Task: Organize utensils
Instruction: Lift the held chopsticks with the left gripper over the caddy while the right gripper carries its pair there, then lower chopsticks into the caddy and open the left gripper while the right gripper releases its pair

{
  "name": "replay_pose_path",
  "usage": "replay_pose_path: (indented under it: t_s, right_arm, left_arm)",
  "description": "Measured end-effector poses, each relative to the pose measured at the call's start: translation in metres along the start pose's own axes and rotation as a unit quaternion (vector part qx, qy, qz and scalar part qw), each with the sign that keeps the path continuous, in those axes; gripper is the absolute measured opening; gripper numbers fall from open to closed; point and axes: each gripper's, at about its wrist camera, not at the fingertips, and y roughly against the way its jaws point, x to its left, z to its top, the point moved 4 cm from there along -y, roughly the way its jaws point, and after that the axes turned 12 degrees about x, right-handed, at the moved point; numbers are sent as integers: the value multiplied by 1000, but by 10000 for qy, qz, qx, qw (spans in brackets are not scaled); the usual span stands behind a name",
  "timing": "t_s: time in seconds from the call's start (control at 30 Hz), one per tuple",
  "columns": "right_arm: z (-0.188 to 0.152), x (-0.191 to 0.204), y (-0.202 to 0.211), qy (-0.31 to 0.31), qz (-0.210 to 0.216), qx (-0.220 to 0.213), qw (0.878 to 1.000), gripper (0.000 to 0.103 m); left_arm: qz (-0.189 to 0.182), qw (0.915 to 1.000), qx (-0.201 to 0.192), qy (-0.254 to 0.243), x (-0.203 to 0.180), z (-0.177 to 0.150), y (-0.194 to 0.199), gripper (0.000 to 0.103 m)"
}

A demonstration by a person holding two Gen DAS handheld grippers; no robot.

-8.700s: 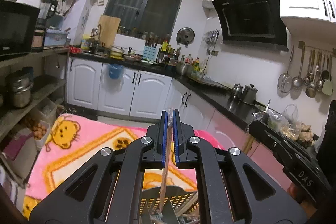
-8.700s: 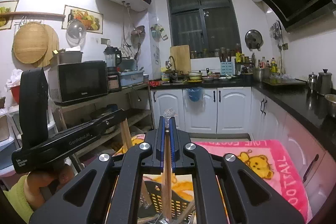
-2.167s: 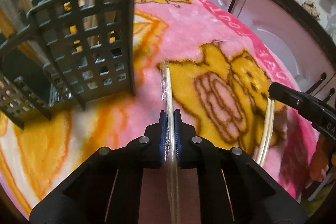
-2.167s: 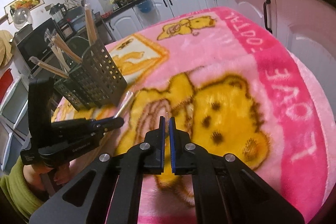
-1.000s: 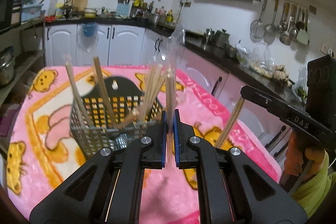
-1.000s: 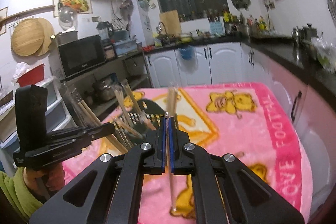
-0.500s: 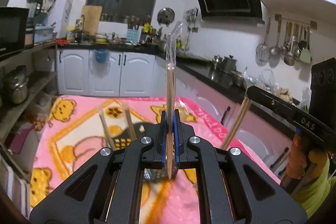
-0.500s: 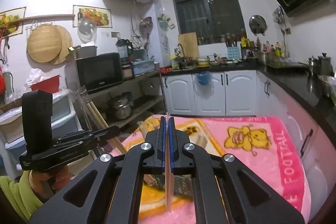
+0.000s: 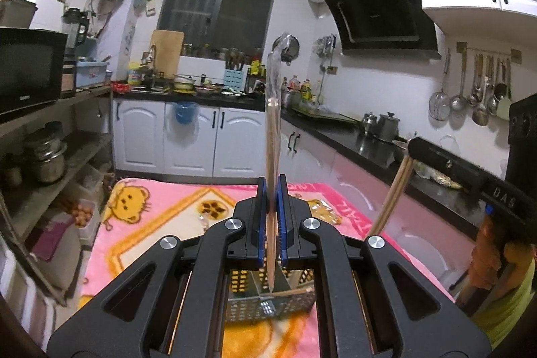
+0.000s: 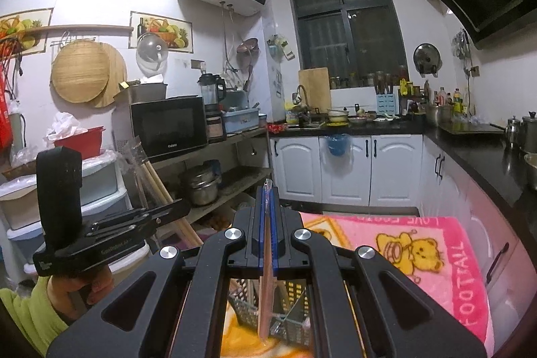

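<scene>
While both grippers hang above the table, the thing to watch is how each stick lines up with the basket underneath. Over on the left wrist view, the left gripper [image 9: 272, 217] is clamped tight on a pair of wrapped wooden chopsticks [image 9: 272, 136], jaws pinched right down on the wood with barely a sliver between the blue pads. Those sticks stand close to upright, long axis running top to bottom, clear wrapper tip up by the window, pointed ends aimed down. And directly beneath those points sits the grey mesh utensil basket [image 9: 268, 304] on the pink cartoon blanket [image 9: 161, 207], its open mouth straight below the tips, one loose chopstick lying across its rim.

Switch to the right wrist view: same story. The right gripper [image 10: 266, 223] is squeezed shut on its own chopsticks [image 10: 266, 284], also near vertical, lower end hanging over the basket [image 10: 285, 321] and, as I read it, just inside or just above the rim; hard to call.

Neither hand looks clearly nearer; both sit over the basket, left gripper out to one side, right to the other. My call: the next move is a straight drop along the sticks' own axis.
</scene>
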Motion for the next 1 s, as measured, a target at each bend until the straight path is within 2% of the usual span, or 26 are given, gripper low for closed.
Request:
replay_pose_path:
  t_s: [0.2,0.37,0.63,1.0]
  right_arm:
    - [24,-10,-2,21,-157,-162,9997,3]
    - [38,-18,-12,12,-265,-190,9995,3]
    - [26,-31,-40,-106,-346,20,9993,3]
    - [3,-34,-70,-156,-415,258,9987,3]
  left_arm:
    - [166,9998,-28,41,11,5,-9,3]
    - [219,9996,98,120,18,6,-25,3]
    - [243,9988,330,283,33,-5,-52,3]
    - [301,9980,517,189,30,-20,-76,3]
